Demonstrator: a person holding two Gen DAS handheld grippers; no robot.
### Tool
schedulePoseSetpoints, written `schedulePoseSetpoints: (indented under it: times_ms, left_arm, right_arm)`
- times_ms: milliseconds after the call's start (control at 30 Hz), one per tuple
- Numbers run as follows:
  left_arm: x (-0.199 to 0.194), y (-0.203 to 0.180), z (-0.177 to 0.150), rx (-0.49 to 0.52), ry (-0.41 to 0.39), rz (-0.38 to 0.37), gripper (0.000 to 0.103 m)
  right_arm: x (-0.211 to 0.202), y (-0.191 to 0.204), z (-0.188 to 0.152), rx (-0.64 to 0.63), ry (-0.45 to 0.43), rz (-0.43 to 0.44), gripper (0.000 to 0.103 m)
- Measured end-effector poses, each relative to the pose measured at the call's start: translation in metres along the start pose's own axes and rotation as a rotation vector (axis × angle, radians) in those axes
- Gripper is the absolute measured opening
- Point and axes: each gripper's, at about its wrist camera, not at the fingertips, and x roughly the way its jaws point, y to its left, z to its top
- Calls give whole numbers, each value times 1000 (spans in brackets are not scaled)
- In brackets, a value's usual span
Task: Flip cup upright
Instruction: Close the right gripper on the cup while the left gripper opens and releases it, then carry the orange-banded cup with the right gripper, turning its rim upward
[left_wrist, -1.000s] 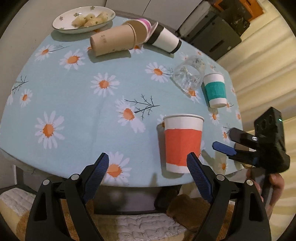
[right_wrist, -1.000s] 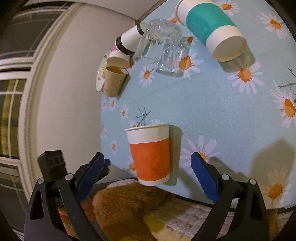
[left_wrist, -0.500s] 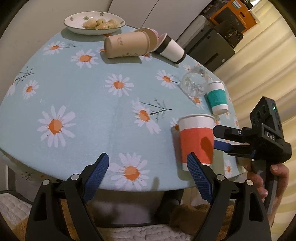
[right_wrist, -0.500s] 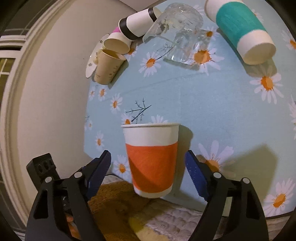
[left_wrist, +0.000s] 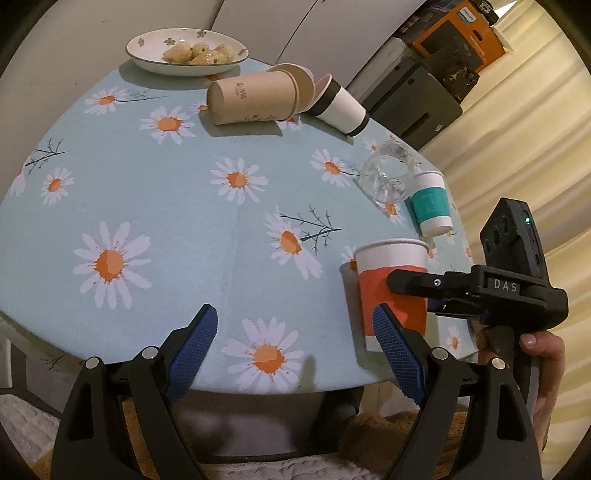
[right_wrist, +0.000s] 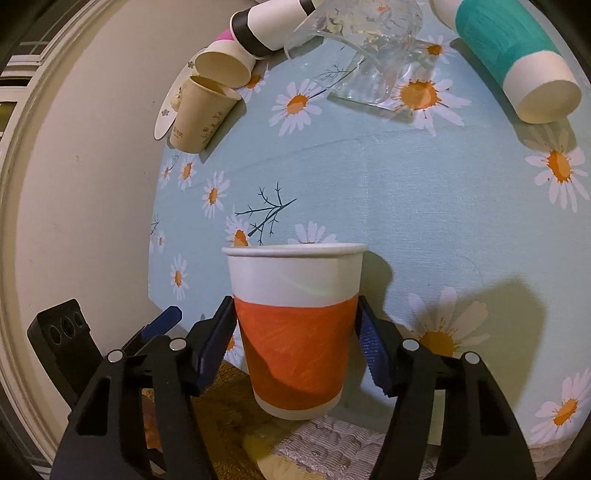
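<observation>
An orange-banded white paper cup (right_wrist: 295, 332) stands upright at the table's near edge; it also shows in the left wrist view (left_wrist: 391, 291). My right gripper (right_wrist: 297, 345) has its two blue pads against the cup's orange band, one on each side. In the left wrist view that right gripper (left_wrist: 410, 288) reaches in from the right, across the cup. My left gripper (left_wrist: 295, 343) is open and empty, low at the table's front edge, left of the cup.
A daisy tablecloth (left_wrist: 184, 206) covers the round table. A teal cup (right_wrist: 517, 62) and a glass (right_wrist: 365, 48) lie on their sides. Brown, pink and black-banded cups (left_wrist: 280, 96) lie at the far side beside a plate of food (left_wrist: 184, 51).
My right gripper has moved in and closed its pads onto the orange cup. The left gripper has drawn back and shifted left, leaving the cup outside its fingers.
</observation>
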Motion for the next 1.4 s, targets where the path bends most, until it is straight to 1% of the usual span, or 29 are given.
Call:
schedulePoseSetpoints:
  times_ms: [100, 200, 367, 467, 533, 633, 700, 767, 833, 1067, 1133, 1200, 1333, 1400]
  left_arm:
    - [-1, -1, 0, 7, -9, -14, 84]
    - [-1, -1, 1, -3, -26, -45, 84]
    - [-1, 2, -2, 16, -58, -32, 84]
    - [1, 12, -5, -26, -56, -59, 84]
    - [1, 18, -7, -51, -55, -77, 84]
    - [-3, 24, -7, -80, -62, -106, 84]
    - [-5, 26, -6, -84, -63, -113, 84]
    - [-7, 26, -7, -83, -60, -110, 84]
    - [-11, 28, -8, -89, -63, -124, 84]
    - [-19, 35, -13, -113, -56, -169, 84]
    - [-22, 36, -13, -119, -62, -188, 84]
    - [-25, 37, -13, -122, -69, -185, 84]
    - [-27, 39, -14, -135, -71, -195, 84]
    - [-27, 40, -14, -144, -72, -199, 84]
  right_arm:
    - [-1, 1, -1, -11, -16, 2, 64]
    - [-7, 4, -5, -40, -38, -4, 64]
    - [-18, 11, -10, -91, -116, -8, 64]
    - [-22, 15, -15, -130, -172, -60, 64]
    - [-26, 20, -23, -172, -243, -133, 64]
    - [-28, 29, -37, -233, -318, -189, 64]
    - [-30, 36, -47, -273, -385, -231, 64]
    - [-32, 42, -59, -308, -474, -308, 64]
    - [-33, 46, -69, -334, -538, -358, 64]
    - [-39, 57, -100, -366, -730, -400, 64]
    - [-42, 60, -105, -369, -789, -426, 64]
    - [-44, 63, -113, -388, -852, -448, 64]
    - [-40, 66, -118, -400, -927, -470, 64]
    - [-37, 66, -117, -404, -946, -482, 64]
